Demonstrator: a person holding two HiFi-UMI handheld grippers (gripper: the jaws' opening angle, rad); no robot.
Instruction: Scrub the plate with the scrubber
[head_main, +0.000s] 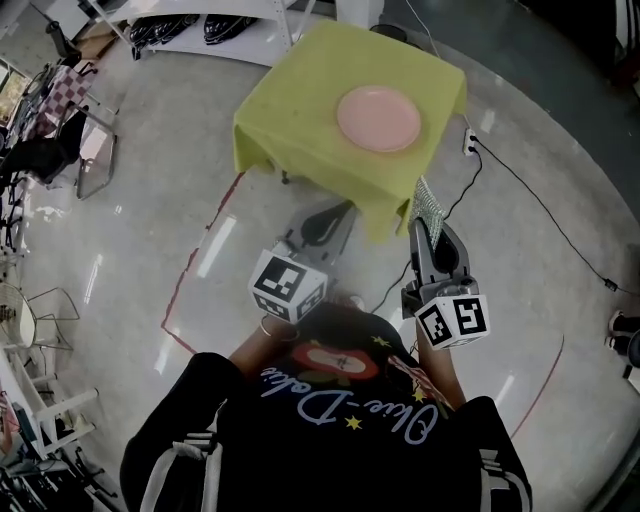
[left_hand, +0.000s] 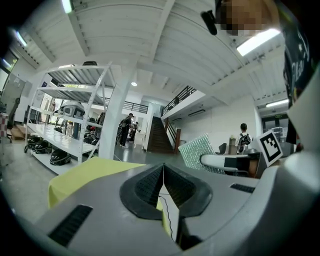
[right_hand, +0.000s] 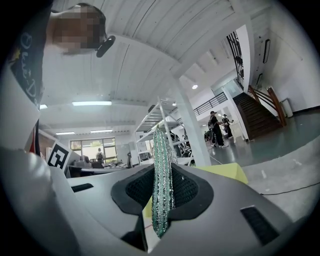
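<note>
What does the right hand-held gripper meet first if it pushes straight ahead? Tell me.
Probably the near corner of the yellow-green cloth-covered table, touched first by the silvery-green mesh scrubber clamped in the right hand-held gripper. Depth is unclear; it might skim above the cloth.

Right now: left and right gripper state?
Left gripper: shut, nothing between the jaws.
Right gripper: shut on the scrubber.

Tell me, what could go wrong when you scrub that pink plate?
The plate lies loose on the cloth, and the left claw is shut and empty, so scrubbing might slide it. The right claw pinches only part of the scrubber; hard pushing might tug it out. A cable lies nearby: someone might trip.
</note>
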